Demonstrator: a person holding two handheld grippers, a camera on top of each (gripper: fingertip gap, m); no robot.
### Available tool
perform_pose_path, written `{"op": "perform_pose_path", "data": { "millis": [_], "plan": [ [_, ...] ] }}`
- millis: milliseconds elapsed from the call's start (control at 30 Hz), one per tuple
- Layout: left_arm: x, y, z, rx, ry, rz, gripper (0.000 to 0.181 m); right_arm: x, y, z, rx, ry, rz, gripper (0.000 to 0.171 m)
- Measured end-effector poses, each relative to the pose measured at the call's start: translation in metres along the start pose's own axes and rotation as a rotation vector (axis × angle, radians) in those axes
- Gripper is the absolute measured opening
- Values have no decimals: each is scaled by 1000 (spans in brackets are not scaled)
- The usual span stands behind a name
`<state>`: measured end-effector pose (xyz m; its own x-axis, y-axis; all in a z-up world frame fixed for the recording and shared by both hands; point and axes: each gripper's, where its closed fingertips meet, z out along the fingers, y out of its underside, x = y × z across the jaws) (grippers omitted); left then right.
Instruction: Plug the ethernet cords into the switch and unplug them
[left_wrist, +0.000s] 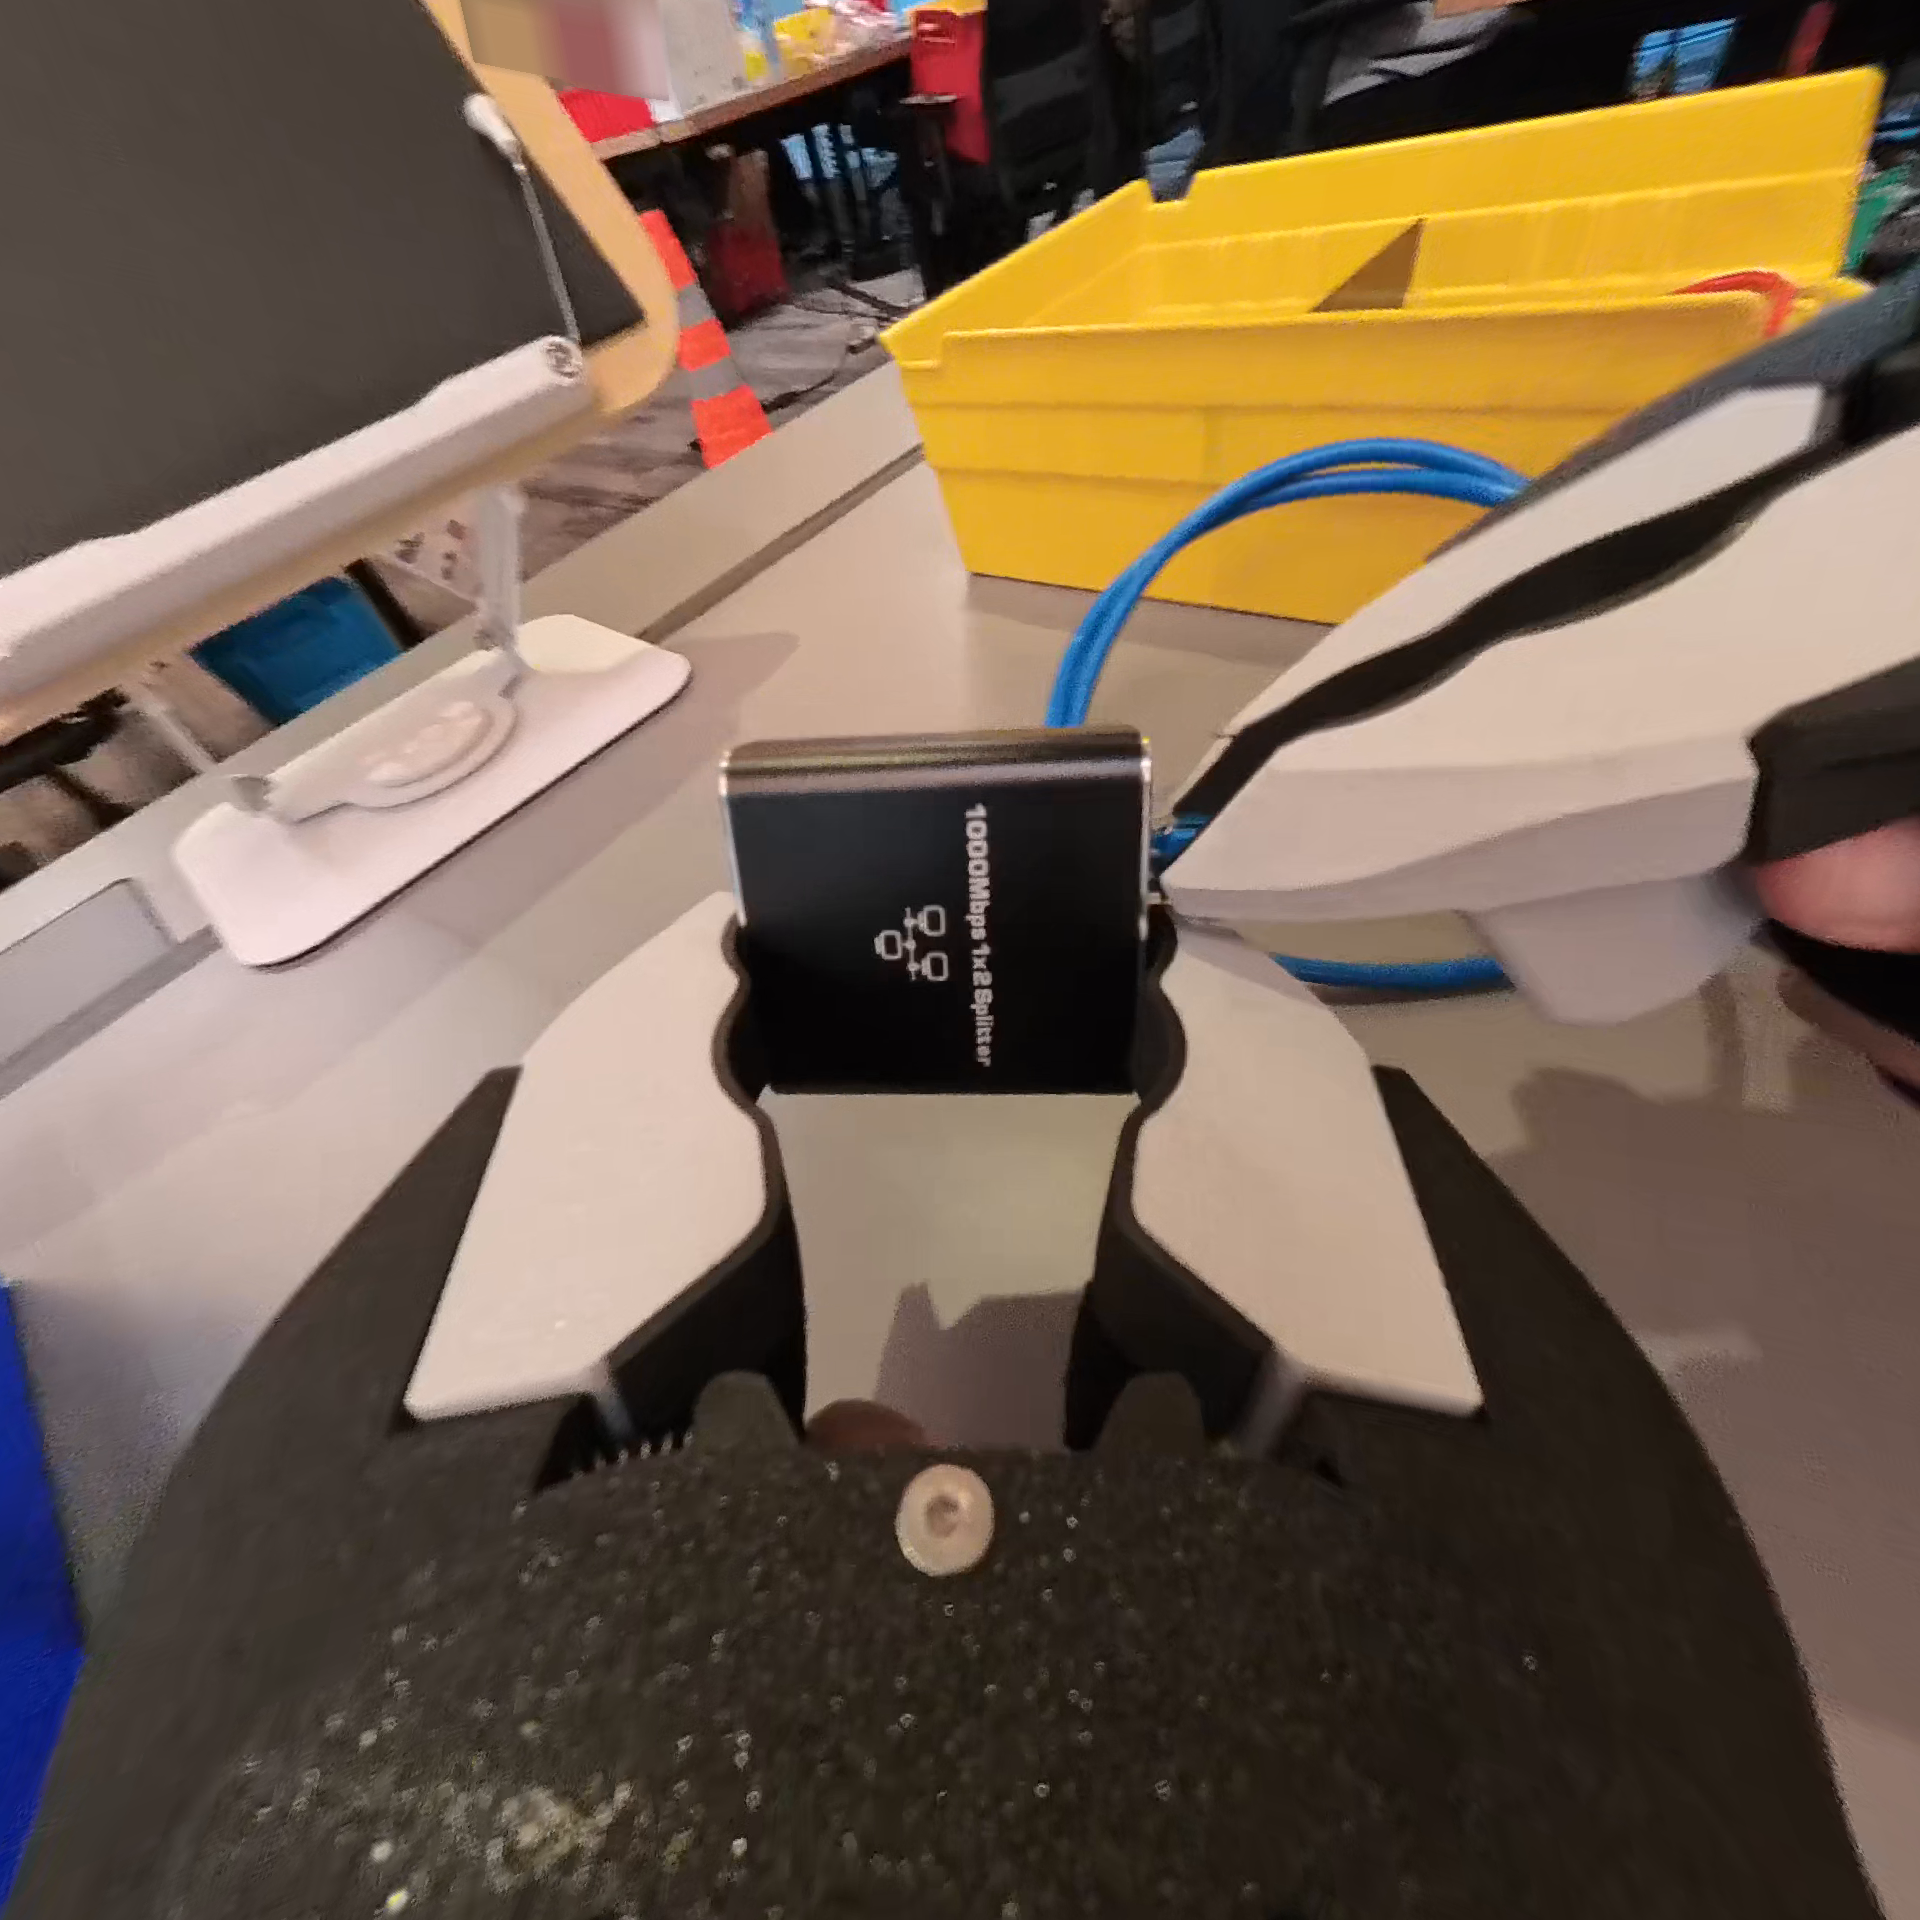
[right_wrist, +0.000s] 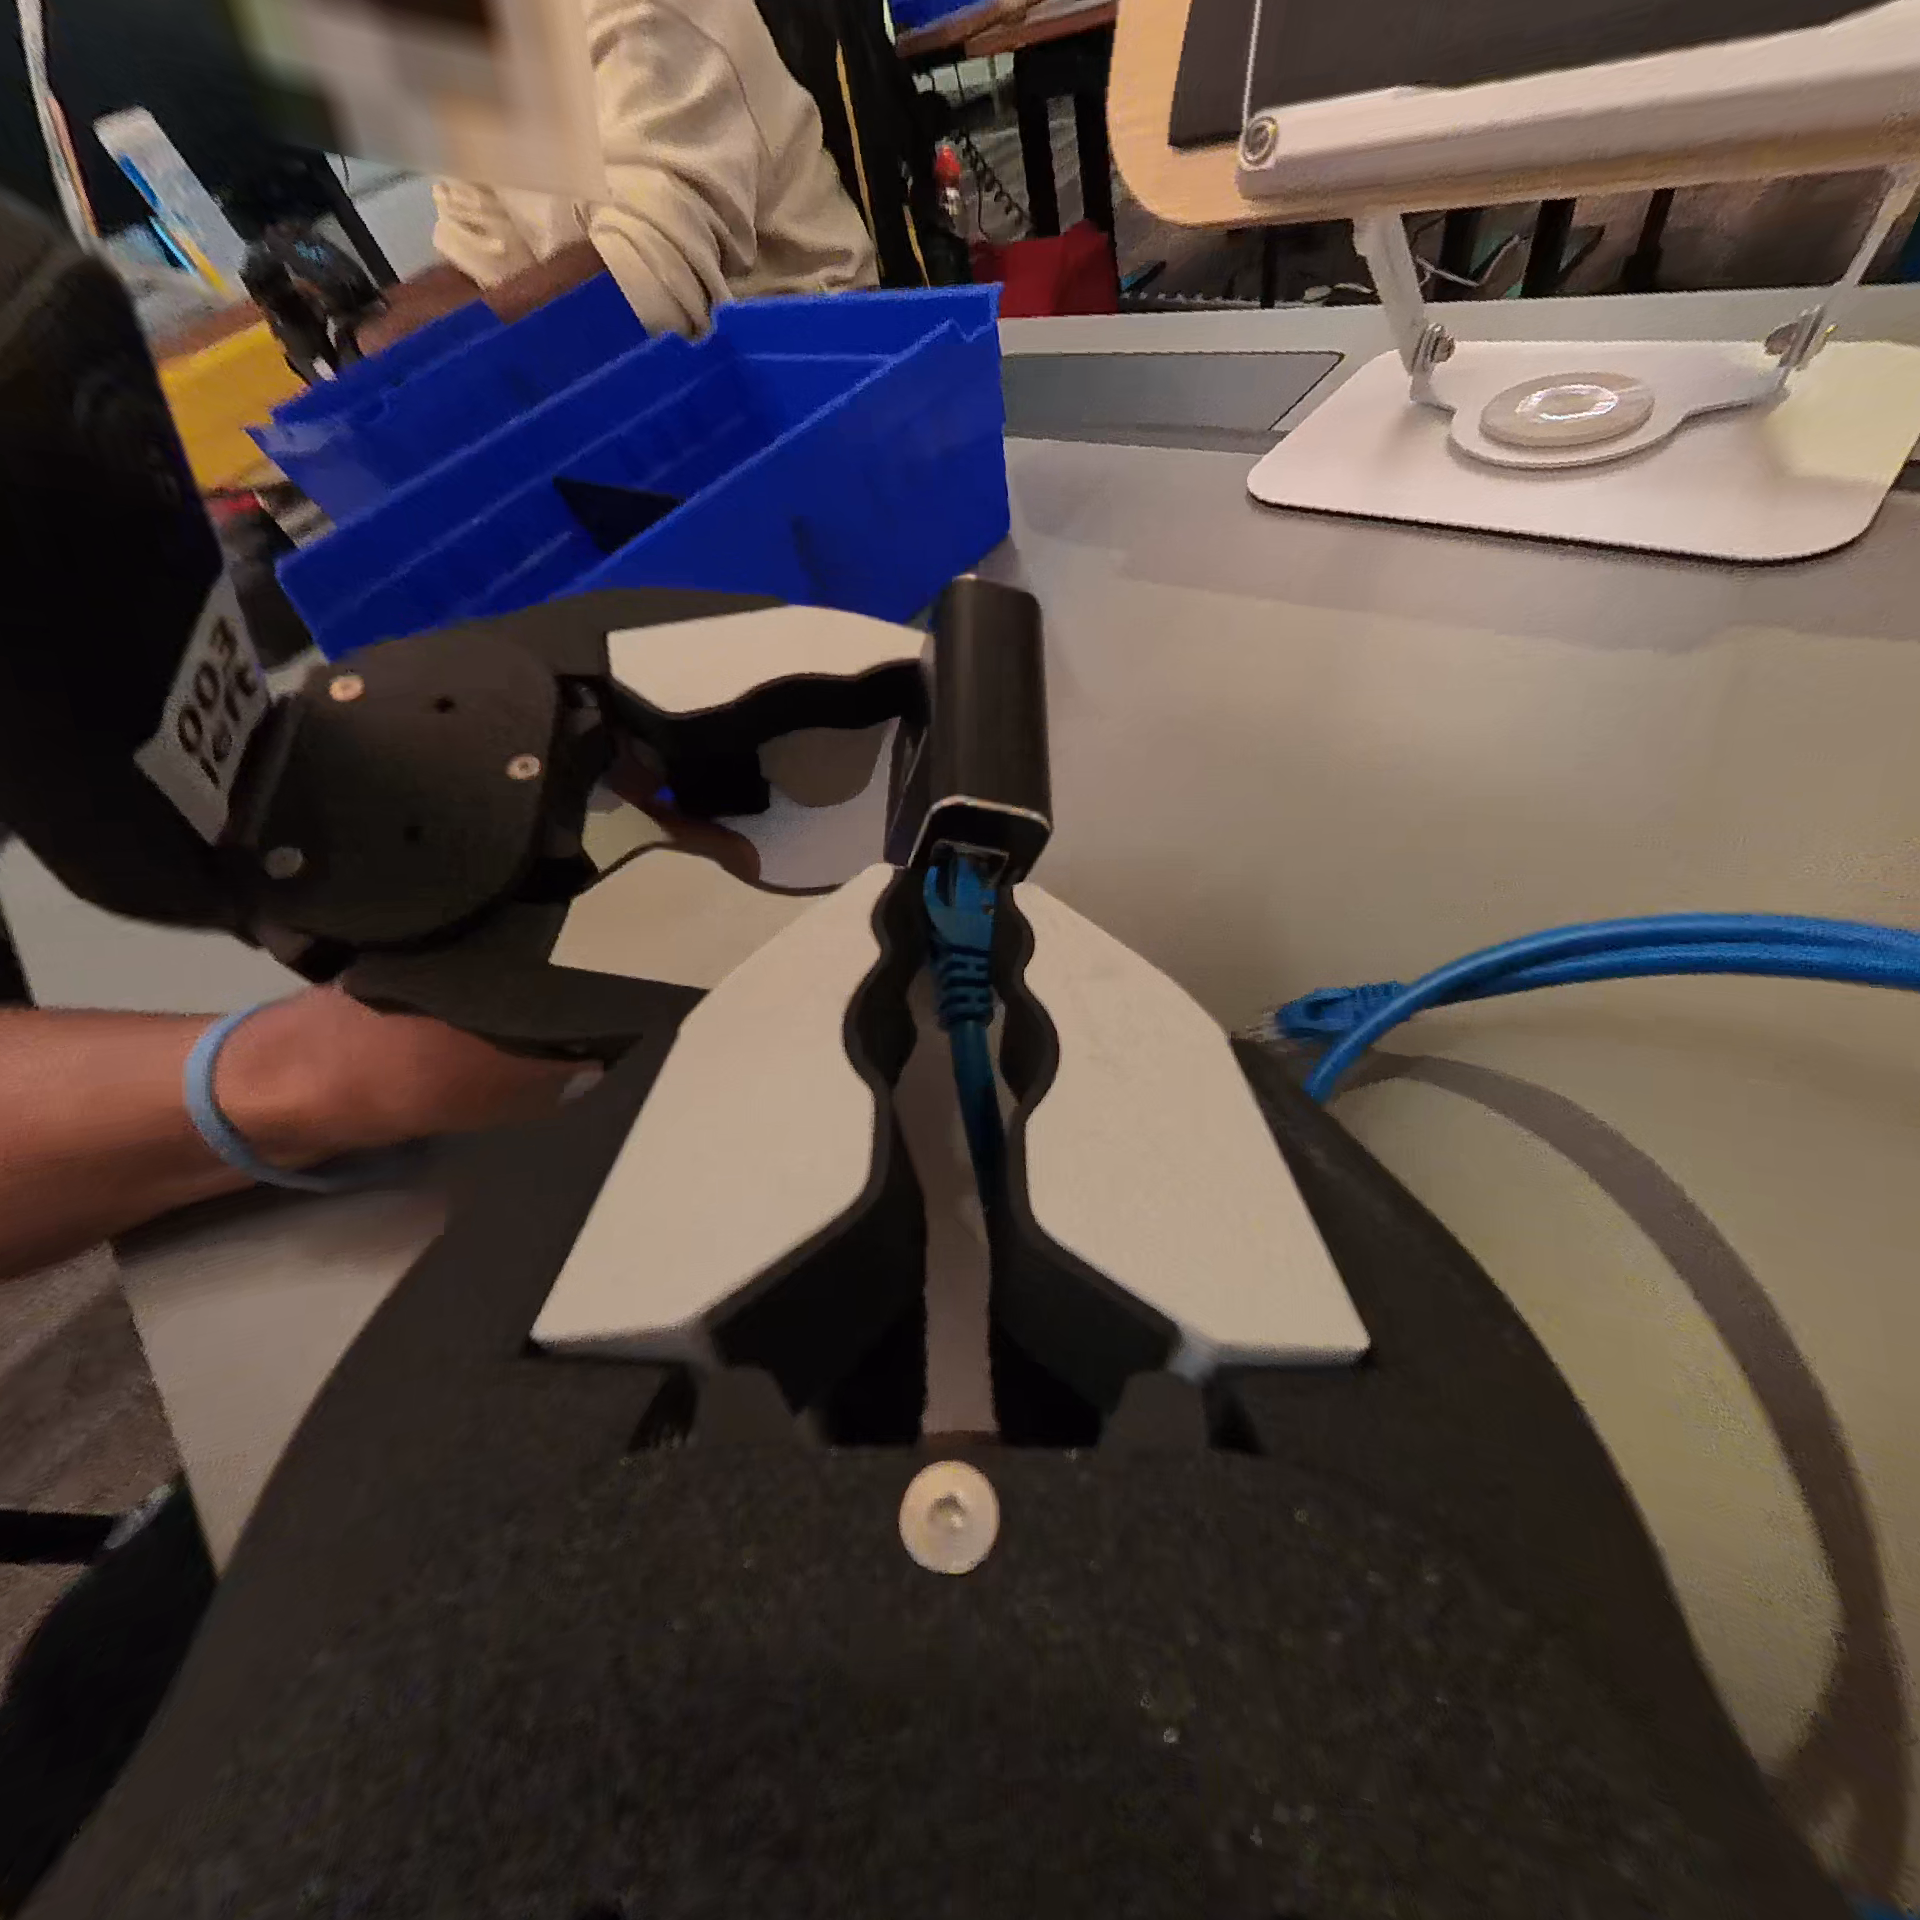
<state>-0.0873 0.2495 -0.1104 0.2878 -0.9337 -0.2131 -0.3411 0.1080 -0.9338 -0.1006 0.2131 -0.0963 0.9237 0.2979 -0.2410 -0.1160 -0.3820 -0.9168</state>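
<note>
The black switch (left_wrist: 940, 914) is a small box held upright above the grey table, clamped between the fingers of my left gripper (left_wrist: 945, 977). In the right wrist view the switch (right_wrist: 987, 707) shows end-on, with the left gripper (right_wrist: 899, 748) gripping it from the left. My right gripper (right_wrist: 958, 904) is shut on a blue ethernet plug (right_wrist: 966, 977), whose tip sits in the switch's port opening. In the left wrist view the right gripper (left_wrist: 1174, 883) touches the switch's right side. The blue cord (left_wrist: 1195, 540) loops behind it. A second blue plug (right_wrist: 1330, 1008) lies loose on the table.
A yellow bin (left_wrist: 1247, 416) stands behind the switch, with the cord loop in front of it. A blue bin (right_wrist: 675, 468) sits at the far left in the right wrist view, a person behind it. A white tablet stand (right_wrist: 1579, 447) rests on the grey table (right_wrist: 1351, 727).
</note>
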Motion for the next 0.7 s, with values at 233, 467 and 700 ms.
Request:
{"op": "perform_pose_path", "data": {
  "millis": [233, 467, 700],
  "plan": [
    [20, -5, -14, 56, 367, -29, 72, 12, 17, -23, -311, -12, -606, 14],
    [89, -1, -52, 86, 765, 151, 25, -17, 48, -50, -511, -273, -805, 14],
    [103, 26, -40, -25, 691, 321, 28, -13, 63, -49, -604, -239, -902, 15]
  ]
}}
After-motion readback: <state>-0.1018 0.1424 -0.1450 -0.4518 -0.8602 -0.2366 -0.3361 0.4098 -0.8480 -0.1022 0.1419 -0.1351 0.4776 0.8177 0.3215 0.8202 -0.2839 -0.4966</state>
